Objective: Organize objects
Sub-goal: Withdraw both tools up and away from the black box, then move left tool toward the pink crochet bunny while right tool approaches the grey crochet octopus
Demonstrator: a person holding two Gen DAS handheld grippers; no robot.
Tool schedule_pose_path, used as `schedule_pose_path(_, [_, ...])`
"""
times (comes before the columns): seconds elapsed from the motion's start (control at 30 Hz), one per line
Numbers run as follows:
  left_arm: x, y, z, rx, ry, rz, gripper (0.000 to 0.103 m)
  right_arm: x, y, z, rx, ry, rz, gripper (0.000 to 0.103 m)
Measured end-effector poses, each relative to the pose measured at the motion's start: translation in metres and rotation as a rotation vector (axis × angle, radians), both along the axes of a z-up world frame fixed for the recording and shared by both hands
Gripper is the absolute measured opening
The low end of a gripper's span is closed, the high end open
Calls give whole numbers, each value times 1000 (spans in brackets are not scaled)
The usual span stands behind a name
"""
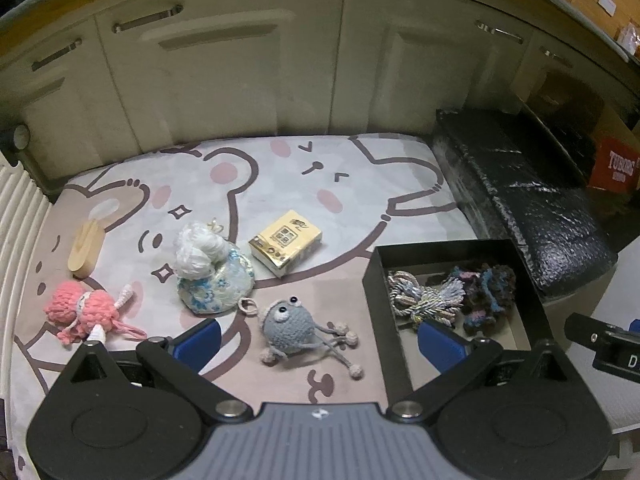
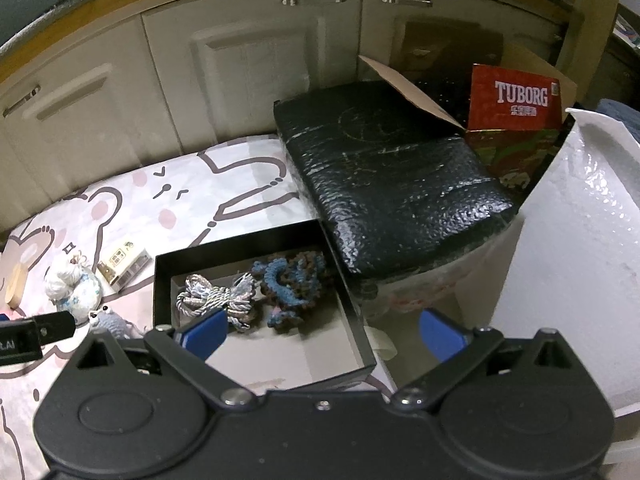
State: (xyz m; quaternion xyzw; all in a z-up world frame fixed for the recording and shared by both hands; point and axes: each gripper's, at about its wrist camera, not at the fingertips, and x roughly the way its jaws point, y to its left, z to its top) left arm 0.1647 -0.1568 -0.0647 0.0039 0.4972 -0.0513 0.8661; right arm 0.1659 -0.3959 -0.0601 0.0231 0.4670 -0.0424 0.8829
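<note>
A black open box (image 1: pixel 448 248) (image 2: pixel 240 240) sits on the cartoon-print mat and holds a silver-blue rope bundle (image 1: pixel 424 294) (image 2: pixel 218 296) and a dark crocheted piece (image 1: pixel 486 292) (image 2: pixel 290 280). Left of it lie a grey crocheted octopus (image 1: pixel 290 326) (image 2: pixel 110 322), a floral pouch with white yarn (image 1: pixel 212 272) (image 2: pixel 74 284), a yellow tissue pack (image 1: pixel 286 246) (image 2: pixel 124 262), a pink knitted toy (image 1: pixel 86 312) and a wooden piece (image 1: pixel 86 250) (image 2: pixel 16 282). My left gripper (image 1: pixel 318 344) is open above the octopus. My right gripper (image 2: pixel 322 334) is open over the box's right edge.
A black foam-wrapped package (image 2: pixel 392 176) (image 1: pixel 528 196) lies right of the box. Behind it stand a red Tuborg carton (image 2: pixel 516 120) (image 1: pixel 616 168) and a white bubble-wrap bag (image 2: pixel 580 260). Cream cabinet doors (image 1: pixel 240 72) close off the back. A ribbed white panel (image 1: pixel 16 216) borders the left.
</note>
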Motion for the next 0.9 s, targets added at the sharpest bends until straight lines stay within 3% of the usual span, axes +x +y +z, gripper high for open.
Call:
schedule_pose_path(0.37, [5, 47, 3, 15, -11, 75, 103, 12, 36, -4, 15, 4, 51, 103])
schedule_pose_path(0.9, [5, 142, 15, 45, -45, 221, 103, 29, 128, -3, 55, -2, 197, 103])
